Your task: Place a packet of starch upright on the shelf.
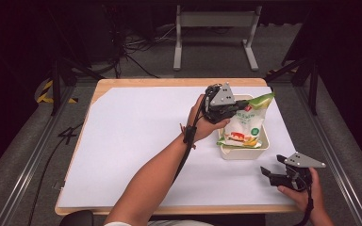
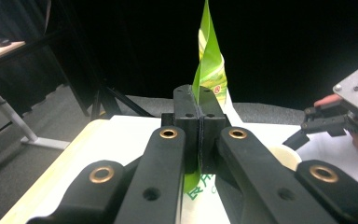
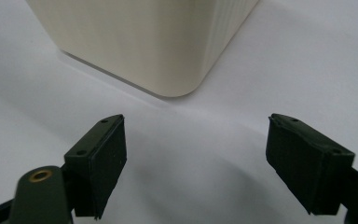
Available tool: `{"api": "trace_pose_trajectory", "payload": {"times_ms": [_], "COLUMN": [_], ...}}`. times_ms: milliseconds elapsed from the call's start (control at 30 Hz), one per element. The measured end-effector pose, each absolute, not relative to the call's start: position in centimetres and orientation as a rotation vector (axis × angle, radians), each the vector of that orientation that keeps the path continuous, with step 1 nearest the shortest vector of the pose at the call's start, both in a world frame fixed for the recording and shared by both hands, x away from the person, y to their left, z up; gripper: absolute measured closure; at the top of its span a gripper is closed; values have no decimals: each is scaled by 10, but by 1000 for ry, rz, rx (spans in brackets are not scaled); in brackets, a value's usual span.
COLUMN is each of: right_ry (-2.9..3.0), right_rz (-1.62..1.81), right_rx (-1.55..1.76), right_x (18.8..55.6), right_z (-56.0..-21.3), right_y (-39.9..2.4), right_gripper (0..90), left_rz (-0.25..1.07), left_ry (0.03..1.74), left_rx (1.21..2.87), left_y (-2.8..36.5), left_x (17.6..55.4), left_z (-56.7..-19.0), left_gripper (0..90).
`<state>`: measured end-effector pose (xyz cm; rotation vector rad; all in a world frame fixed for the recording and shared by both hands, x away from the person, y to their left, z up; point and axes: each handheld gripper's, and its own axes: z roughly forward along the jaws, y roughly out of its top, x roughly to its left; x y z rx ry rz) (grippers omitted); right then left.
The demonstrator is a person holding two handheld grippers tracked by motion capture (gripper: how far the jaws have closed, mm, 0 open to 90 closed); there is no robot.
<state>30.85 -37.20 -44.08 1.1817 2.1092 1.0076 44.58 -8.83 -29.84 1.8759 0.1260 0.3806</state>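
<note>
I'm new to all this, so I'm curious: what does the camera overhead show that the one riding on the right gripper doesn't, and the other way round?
The high view alone takes in the whole table, the person's forearms, the left gripper shut on the green top of a snack bag, and the bag resting in the bin.

The right gripper view alone gives a close look between the right gripper and its open jaws, with nothing between them, aimed at the bin's rounded corner.

Both show the cream bin, the white table cover and the right gripper near the bin.
</note>
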Motion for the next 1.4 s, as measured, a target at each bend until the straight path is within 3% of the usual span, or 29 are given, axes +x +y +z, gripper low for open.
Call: {"api": "trace_pose_trajectory", "payload": {"times_ms": [267, 833, 1400], "right_ry": [2116, 2122, 2123], "right_rz": [1008, 1007, 1009], "right_rx": [1183, 1174, 1171], "right_x": [309, 308, 308], "right_z": [-441, -441, -441], "right_y": [-372, -371, -371], "right_gripper": [200, 200, 200], "left_rz": [384, 256, 120], "left_ry": [172, 183, 44], "left_rx": [1859, 1813, 1728], "left_y": [-95, -105, -102], "left_x": [447, 443, 455], "left_z": [-295, -309, -324], "left_gripper": [899, 898, 891]}}
